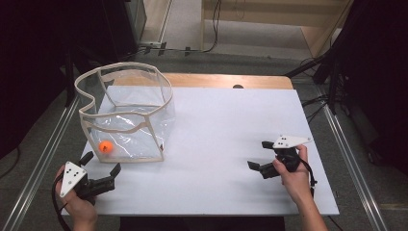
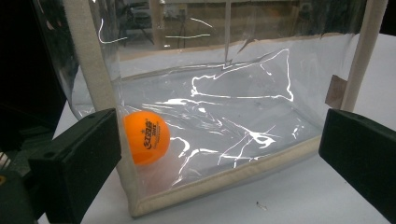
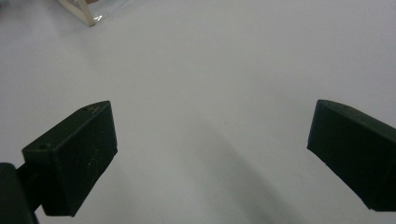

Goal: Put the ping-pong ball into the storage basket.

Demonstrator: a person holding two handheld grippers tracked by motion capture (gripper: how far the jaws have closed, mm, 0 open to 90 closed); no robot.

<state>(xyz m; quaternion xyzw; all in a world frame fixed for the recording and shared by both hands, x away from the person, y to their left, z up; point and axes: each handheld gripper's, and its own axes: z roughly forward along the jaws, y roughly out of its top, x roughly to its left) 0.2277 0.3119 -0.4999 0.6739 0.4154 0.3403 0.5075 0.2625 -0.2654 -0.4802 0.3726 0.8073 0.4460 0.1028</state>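
Jaws of the left gripper (image 1: 101,164) spread wide, empty, just short of the near wall of the clear bag (image 2: 224,112). Inside, in the near left corner, lay an orange ball (image 2: 146,136). Right gripper (image 1: 259,155) likewise agape on nothing, well apart over the white table (image 1: 226,144). Judged an approach step; next, probably reaching over the bag's rim for the ball, or seizing the bag's edge.
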